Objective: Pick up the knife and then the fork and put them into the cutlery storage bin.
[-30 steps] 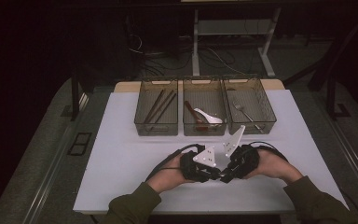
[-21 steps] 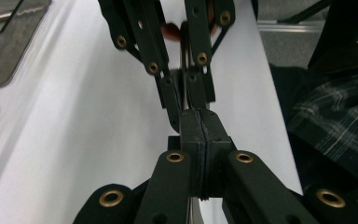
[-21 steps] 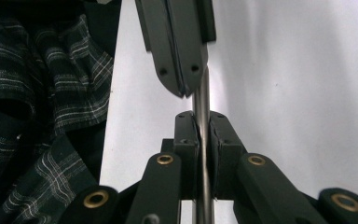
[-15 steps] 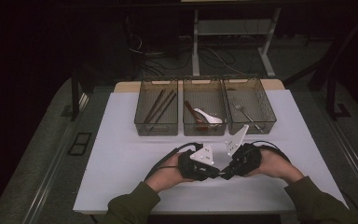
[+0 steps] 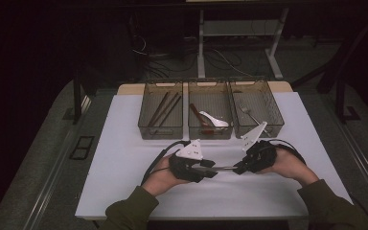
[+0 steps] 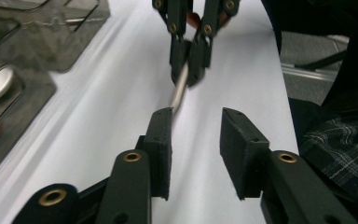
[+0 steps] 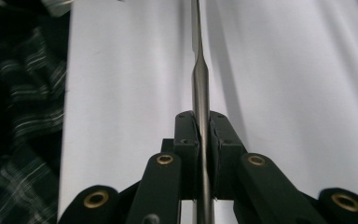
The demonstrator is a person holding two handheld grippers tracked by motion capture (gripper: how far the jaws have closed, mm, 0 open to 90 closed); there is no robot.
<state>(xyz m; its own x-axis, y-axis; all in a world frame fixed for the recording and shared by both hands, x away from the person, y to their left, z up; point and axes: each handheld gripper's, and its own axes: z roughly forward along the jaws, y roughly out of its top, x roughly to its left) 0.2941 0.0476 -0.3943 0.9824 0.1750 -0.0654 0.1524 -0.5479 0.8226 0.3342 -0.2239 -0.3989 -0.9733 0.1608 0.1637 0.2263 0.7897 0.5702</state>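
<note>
The metal utensil handle [image 5: 224,168] hangs level above the white table [image 5: 124,143], its long axis running left to right between the two grippers, near the person's edge. The right gripper [image 7: 202,140] is clamped on one end. The left gripper [image 6: 196,140] has just been opening; its jaws stand apart, the handle's tip lying against one pad. Which utensil it is cannot be told. Beyond stand three mesh bins [image 5: 211,136].

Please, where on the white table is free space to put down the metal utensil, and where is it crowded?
Free: the white table left of the left gripper, and its near strip before the hands. Crowded: the far edge, with three bins, and the middle, where the right gripper holds the utensil.
</note>
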